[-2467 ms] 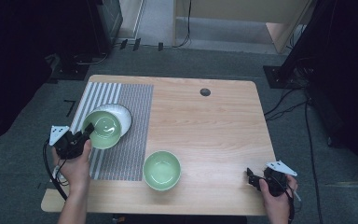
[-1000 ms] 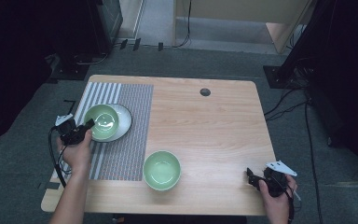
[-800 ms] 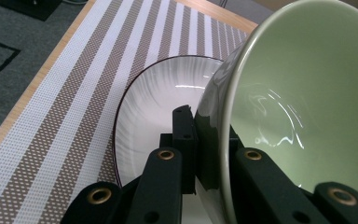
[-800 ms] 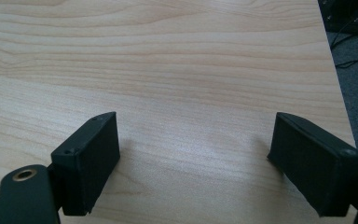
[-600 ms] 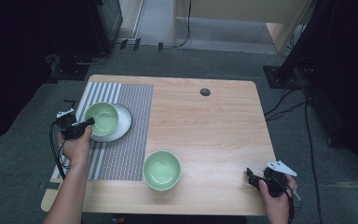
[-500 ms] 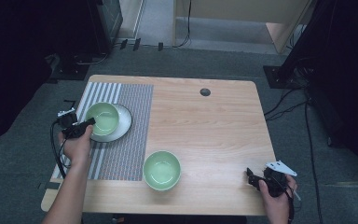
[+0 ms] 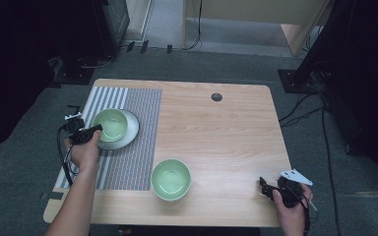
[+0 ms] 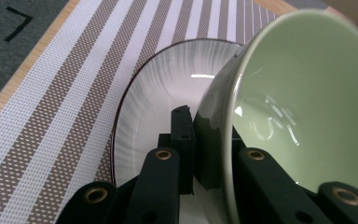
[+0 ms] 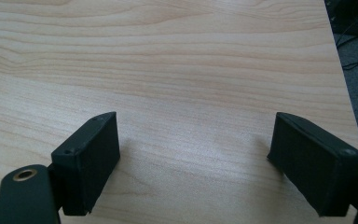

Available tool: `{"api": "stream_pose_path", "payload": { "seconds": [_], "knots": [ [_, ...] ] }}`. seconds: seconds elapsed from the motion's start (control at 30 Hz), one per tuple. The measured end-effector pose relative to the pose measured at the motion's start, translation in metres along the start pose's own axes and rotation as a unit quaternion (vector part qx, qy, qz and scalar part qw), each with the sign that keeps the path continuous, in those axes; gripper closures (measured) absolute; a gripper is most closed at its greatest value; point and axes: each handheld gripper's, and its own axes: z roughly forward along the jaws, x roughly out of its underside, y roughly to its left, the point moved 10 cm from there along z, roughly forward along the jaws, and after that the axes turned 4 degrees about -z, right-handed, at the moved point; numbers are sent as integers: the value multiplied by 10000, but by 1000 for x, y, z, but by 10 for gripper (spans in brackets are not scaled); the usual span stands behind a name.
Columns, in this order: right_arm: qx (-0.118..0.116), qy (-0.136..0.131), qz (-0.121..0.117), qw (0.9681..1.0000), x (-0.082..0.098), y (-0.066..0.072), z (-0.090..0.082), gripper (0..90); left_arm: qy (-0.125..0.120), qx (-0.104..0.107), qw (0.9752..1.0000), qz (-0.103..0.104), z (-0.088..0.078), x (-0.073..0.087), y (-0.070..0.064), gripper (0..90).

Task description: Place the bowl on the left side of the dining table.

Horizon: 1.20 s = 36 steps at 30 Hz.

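Pale green glaze marks the bowl [image 8: 303, 93] that the left gripper [image 8: 200, 154] has pinched by the rim: one black jaw lies against the outer wall, the other inside, and the bowl tilts in the left gripper view. Under it sits a white plate [image 8: 168, 88] on the striped placemat [image 7: 128, 162], which covers the wooden table [image 7: 226, 128] toward nine o'clock. From the high view, this gripper [image 7: 86, 133] meets the bowl [image 7: 110, 124] at its eight o'clock edge, near the table's left border. A second green bowl [image 7: 171, 178] stands alone toward six o'clock, just off the mat's corner. At five o'clock the right gripper [image 7: 268, 189] rests by the front edge, jaws spread wide over bare wood [image 9: 191, 70]. Open tabletop runs from centre to three o'clock; a small dark disc [image 7: 216, 97] sits near twelve.
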Motion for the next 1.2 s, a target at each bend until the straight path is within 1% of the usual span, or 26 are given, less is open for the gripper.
{"api": "stream_pose_path", "payload": {
  "seconds": [0.03,0.07,0.1,0.13,0.2,0.27,0.3,0.37,0.4,0.47,0.5,0.53,0.57,0.6,0.63,0.67,0.7,0.73,0.77,0.83,0.9,0.93,0.97,1.1,1.13,1.2],
  "knots": [
    [0,-3,-6,10000,0,0,0,155,0,8,10000,-44,0,-1,0,799],
    [1,-4,-5,10000,0,0,0,155,16,-8,10000,-26,1,-2,0,781],
    [0,-3,-5,10000,0,0,0,156,46,-46,10000,26,2,-1,1,773],
    [1,-4,-6,10000,0,0,0,155,50,-53,10000,32,3,-1,1,775],
    [1,-3,3,10000,0,0,0,155,-37,-10,10000,-29,3,-2,3,772],
    [0,-3,-5,10000,0,0,0,155,-108,1,9999,-44,3,-5,3,737],
    [0,-1,0,10000,0,0,0,155,-156,62,9998,-55,1,-7,2,706],
    [0,-4,-6,10000,0,0,0,155,-229,70,9997,-72,-1,-10,2,636],
    [0,-3,-5,10000,0,0,0,155,-254,93,9996,-40,-3,-11,2,597],
    [-2,1,2,10000,0,0,0,155,-284,-9,9996,20,-5,-12,3,520],
    [0,-5,-6,10000,0,0,0,155,-282,-100,9995,54,-6,-12,5,464],
    [0,-3,-5,10000,0,0,0,155,-286,-122,9995,73,-7,-12,5,397],
    [-1,0,1,10000,0,0,0,155,-315,-114,9994,126,-8,-13,5,359],
    [0,-4,-6,10000,0,0,0,155,-351,-117,9992,160,-9,-13,4,300],
    [0,-4,-5,10000,0,0,0,155,-376,-102,9989,243,-10,-13,3,266],
    [0,0,0,10000,0,0,0,155,-395,-15,9986,355,-11,-11,1,215],
    [0,-3,-5,10000,0,0,0,155,-418,39,9977,539,-12,-9,-1,119],
    [1,-4,-1,10000,0,0,0,155,-478,52,9971,598,-13,-9,-3,103],
    [-1,-1,5,10000,0,0,0,155,-473,70,9967,652,-14,-8,-4,103],
    [-4,-3,-1,10000,0,0,0,155,-483,2,9971,590,-15,-8,-3,103],
    [-2,0,5,10000,0,0,0,148,-509,137,9968,606,-18,-7,-4,103],
    [25,8,34,10000,0,0,0,146,-562,135,9960,684,-19,-7,-5,103],
    [58,14,67,10000,0,0,1,144,-641,21,9947,803,-21,-7,-4,102],
    [143,12,156,9998,0,0,1,141,-695,-170,9919,1048,-25,-5,-4,102],
    [166,9,172,9997,0,-1,1,142,-716,-203,9917,1048,-26,-5,-4,102],
    [169,8,172,9997,0,-1,1,141,-738,-178,9915,1052,-30,-4,-3,102]
  ]
}}
